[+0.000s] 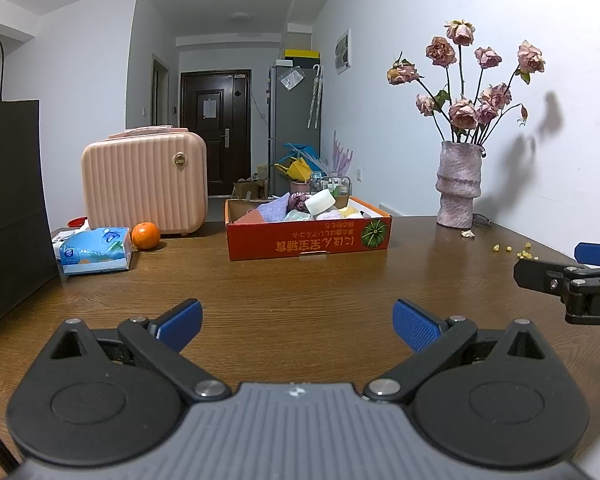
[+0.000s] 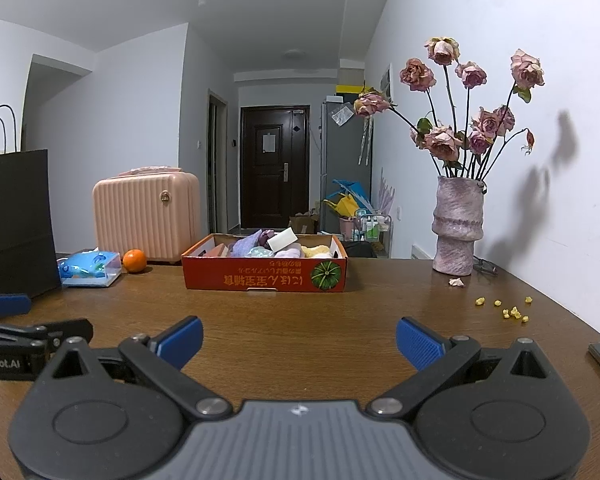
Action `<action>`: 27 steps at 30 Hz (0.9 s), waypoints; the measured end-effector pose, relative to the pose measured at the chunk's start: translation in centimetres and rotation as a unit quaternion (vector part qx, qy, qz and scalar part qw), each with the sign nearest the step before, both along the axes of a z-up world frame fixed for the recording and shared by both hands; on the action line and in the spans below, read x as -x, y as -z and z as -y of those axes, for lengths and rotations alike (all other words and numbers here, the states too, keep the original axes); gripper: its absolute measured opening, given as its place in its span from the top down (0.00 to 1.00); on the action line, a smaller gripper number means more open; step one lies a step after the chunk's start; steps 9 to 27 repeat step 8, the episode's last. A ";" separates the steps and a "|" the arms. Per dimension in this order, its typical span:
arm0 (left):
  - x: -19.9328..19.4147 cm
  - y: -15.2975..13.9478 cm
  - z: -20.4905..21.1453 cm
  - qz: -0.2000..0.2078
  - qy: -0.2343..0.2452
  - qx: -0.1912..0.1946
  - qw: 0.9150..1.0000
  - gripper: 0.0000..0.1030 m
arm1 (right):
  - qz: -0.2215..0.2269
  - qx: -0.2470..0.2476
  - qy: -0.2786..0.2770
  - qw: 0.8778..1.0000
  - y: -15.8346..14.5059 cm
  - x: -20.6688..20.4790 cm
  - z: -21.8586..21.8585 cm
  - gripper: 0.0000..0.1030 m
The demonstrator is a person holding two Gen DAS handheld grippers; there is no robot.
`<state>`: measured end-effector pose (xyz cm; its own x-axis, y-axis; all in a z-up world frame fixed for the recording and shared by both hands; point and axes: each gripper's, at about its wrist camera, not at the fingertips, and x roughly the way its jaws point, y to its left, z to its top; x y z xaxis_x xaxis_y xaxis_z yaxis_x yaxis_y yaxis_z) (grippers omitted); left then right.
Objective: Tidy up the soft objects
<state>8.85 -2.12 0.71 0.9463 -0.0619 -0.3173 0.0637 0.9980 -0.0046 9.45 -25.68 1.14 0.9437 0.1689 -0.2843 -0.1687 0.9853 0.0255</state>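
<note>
Both the left gripper (image 1: pixel 296 326) and right gripper (image 2: pixel 298 344) hover empty with fingers spread wide. The soft cloths (image 2: pixel 260 246) sit piled in the shallow red cardboard box (image 2: pixel 264 276) at frame centre. Approach level, then pinch one loose fold only.

We see a red box (image 1: pixel 308 236) with a green pumpkin print, a ribbed pink case (image 1: pixel 144 184), blue pads (image 1: pixel 416 326).

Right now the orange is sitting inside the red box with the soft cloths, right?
No. The orange sits on the table, outside the red box, between the tissue pack and the pink case. The right wrist view shows it. The soft cloths are in the box.
</note>
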 end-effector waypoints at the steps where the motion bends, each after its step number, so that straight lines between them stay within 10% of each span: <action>1: 0.0 0.0 -0.1 0.000 0.000 0.002 1.000 0.00 | -0.001 0.000 0.000 1.000 0.0 0.0 -0.1 0.00; 27: -0.2 0.0 -0.5 0.001 -0.001 0.008 1.000 0.00 | -0.005 0.002 -0.002 1.000 0.2 -0.4 -0.3 0.00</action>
